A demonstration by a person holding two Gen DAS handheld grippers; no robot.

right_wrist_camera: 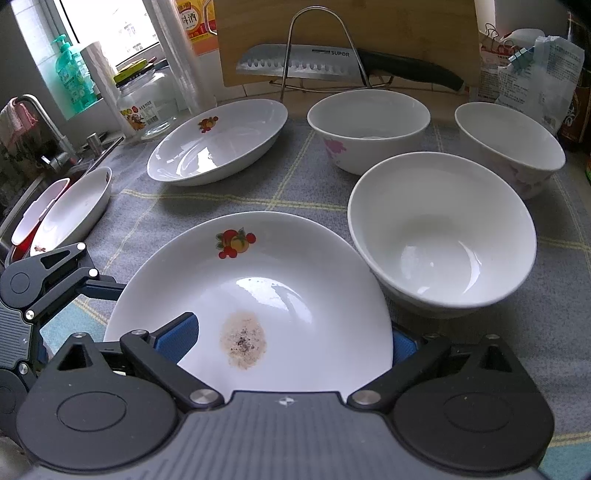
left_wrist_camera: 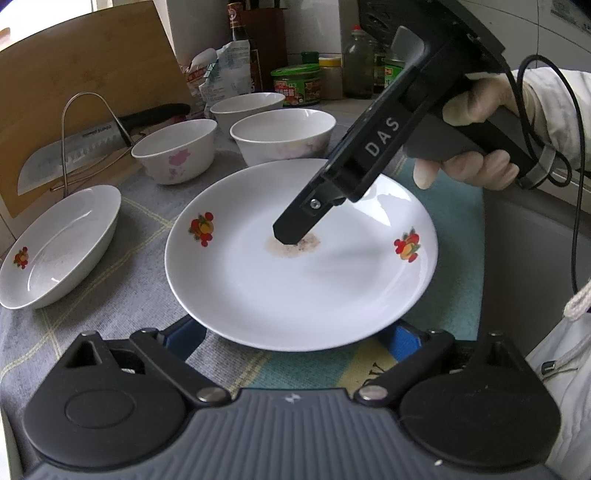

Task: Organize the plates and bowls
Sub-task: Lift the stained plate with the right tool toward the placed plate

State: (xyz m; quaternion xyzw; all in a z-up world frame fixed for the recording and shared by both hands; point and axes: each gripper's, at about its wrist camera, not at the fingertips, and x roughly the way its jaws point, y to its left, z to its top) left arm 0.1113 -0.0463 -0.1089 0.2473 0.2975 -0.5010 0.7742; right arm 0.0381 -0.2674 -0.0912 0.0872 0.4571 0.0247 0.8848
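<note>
A white plate (left_wrist_camera: 295,280) with fruit prints and a brown stain (left_wrist_camera: 295,246) lies on the grey checked cloth (left_wrist_camera: 122,280). My left gripper (left_wrist_camera: 295,341) is open, and its blue fingers (left_wrist_camera: 188,339) sit under the plate's near rim. My right gripper (left_wrist_camera: 291,238), in a gloved hand (left_wrist_camera: 476,110), reaches down onto the stain. In the right wrist view the plate (right_wrist_camera: 258,280) looks tilted between the right gripper's (right_wrist_camera: 291,343) wide jaws. One finger (right_wrist_camera: 181,338) is over the plate's inside; the other is half hidden outside the rim. Several white bowls (right_wrist_camera: 443,236) stand behind.
A second fruit plate (right_wrist_camera: 218,144) lies at the back left. Another plate (right_wrist_camera: 74,206) leans at the sink edge by the tap (right_wrist_camera: 44,122). A knife (right_wrist_camera: 306,62) on a wire rack, a cutting board (right_wrist_camera: 406,26), jars and bags line the back.
</note>
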